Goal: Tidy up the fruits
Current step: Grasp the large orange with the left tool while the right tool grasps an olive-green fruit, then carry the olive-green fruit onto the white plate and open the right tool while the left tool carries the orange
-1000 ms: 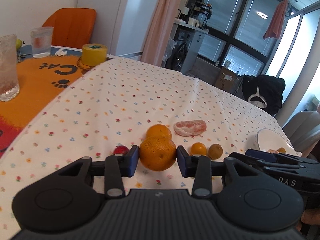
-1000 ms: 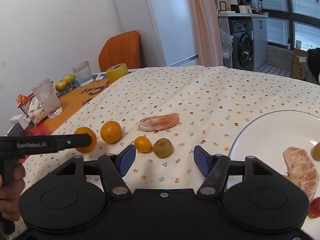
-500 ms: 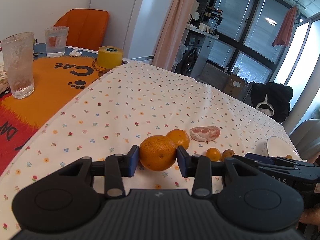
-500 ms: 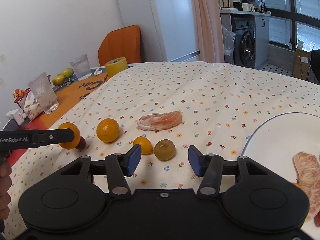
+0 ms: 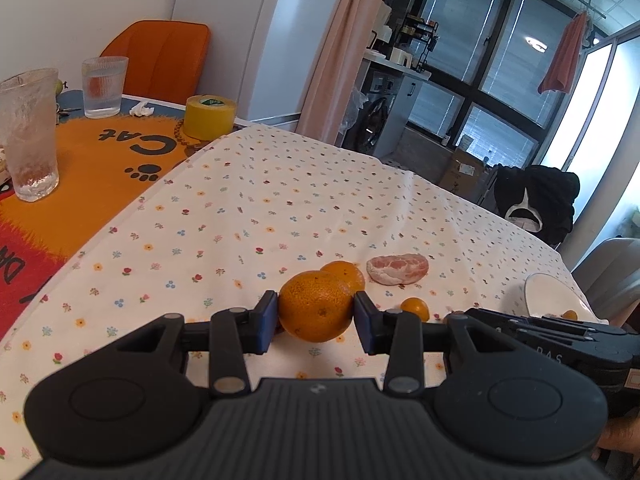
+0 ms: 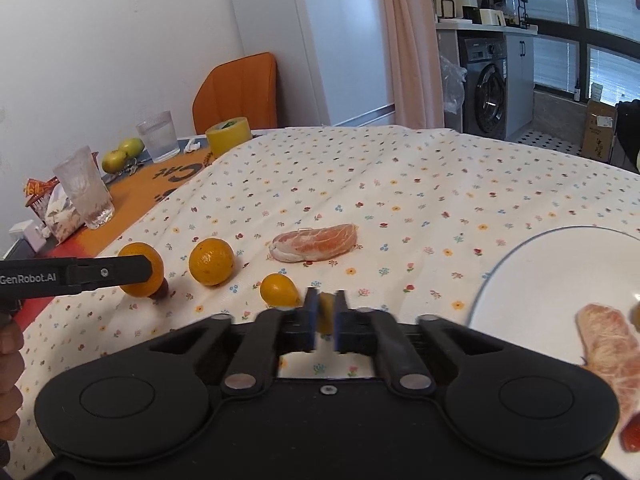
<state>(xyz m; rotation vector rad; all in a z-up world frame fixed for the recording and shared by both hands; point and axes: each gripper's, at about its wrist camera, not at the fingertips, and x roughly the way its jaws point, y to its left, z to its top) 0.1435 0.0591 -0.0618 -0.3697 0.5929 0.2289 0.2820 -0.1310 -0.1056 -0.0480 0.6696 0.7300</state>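
A large orange [image 5: 315, 306] is clamped in the left gripper [image 5: 315, 322] jaws; a small greenish-yellow fruit [image 6: 325, 312] is pinched in the right gripper [image 6: 326, 322] jaws above the tabletop [image 6: 400, 200]

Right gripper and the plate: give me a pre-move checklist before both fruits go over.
1. Left gripper clamped on the large orange: ok.
2. Right gripper closed on the small greenish-yellow fruit: ok, though mostly hidden.
3. Large orange lifted off the floral tablecloth: cannot tell.
4. White plate has bare room: ok.
5. Path to plate clear of the peeled citrus piece: ok.
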